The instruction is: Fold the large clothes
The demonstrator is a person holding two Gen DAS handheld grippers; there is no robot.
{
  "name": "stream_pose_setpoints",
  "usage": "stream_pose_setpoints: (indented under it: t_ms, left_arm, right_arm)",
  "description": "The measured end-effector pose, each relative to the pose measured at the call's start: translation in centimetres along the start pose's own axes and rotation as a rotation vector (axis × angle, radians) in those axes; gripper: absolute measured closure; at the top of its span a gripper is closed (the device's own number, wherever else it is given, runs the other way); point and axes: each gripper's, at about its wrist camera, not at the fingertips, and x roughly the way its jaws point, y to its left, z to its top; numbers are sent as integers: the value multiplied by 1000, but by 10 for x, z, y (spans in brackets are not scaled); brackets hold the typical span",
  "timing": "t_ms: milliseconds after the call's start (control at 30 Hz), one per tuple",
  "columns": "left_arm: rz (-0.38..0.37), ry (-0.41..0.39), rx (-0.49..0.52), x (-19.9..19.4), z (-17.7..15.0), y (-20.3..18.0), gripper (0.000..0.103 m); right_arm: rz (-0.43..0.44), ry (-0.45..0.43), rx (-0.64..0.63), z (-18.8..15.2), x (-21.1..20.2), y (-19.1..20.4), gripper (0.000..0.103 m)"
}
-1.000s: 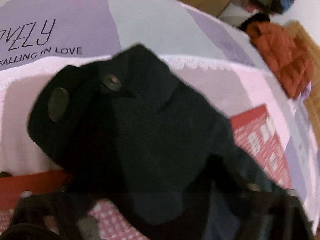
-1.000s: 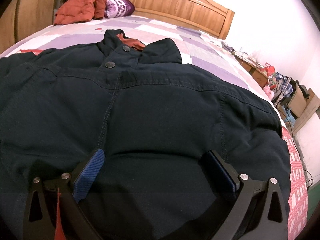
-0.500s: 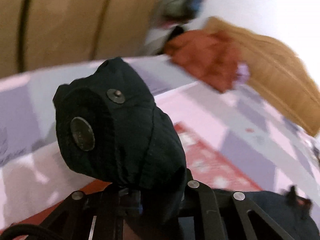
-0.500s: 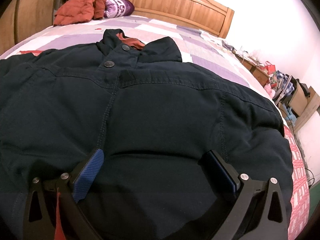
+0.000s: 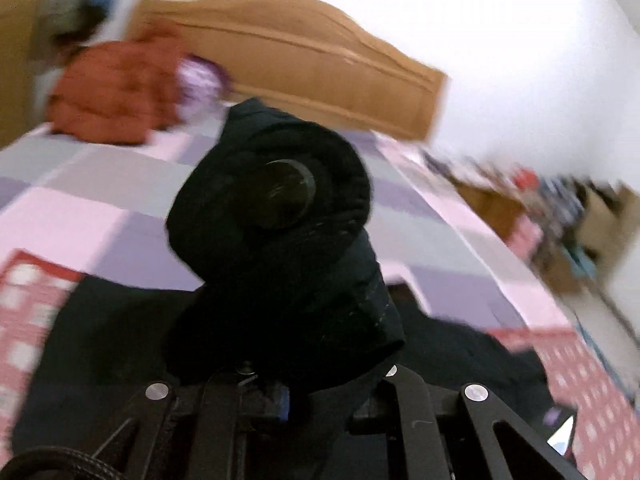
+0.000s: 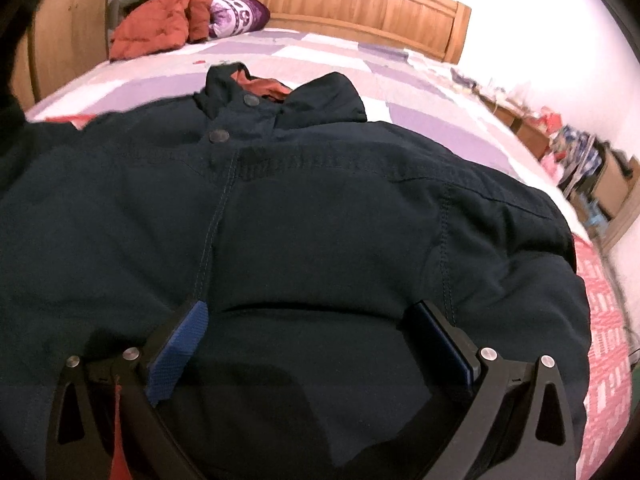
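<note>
matt cloth jacket (image 6: 320,240), glossy wooden headboard (image 6: 340,4)

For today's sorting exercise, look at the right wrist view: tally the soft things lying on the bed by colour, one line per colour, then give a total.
Dark navy: 1, the jacket
Orange-red: 1, the puffy coat
Purple and white: 1, the pillow
Total: 3

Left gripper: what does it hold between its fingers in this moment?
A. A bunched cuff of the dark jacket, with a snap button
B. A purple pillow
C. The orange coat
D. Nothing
A: the left gripper is shut on the dark jacket's cuff, whose snap button faces the camera.
</note>
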Motion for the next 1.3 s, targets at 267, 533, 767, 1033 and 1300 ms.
stream_pose_setpoints:
  t_ms: [267, 533, 767, 1033, 1300]
  left_arm:
    - [-88, 233, 125, 94, -88, -113, 91]
    - [-43, 271, 229, 103, -129, -151, 84]
    - [-171, 225, 237, 81, -132, -182, 23]
    - [89, 65, 121, 24, -109, -87, 22]
    - [423, 227, 56, 71, -110, 37, 18]
  right_arm:
    - [-68, -107, 118, -18, -75, -81, 1]
    - [-115, -68, 170, -55, -100, -130, 1]
    - [-148, -50, 291, -68, -109, -144, 1]
    - [-147, -95, 276, -45, -120, -136, 1]
    - [-46, -146, 188, -4, -113, -83, 1]
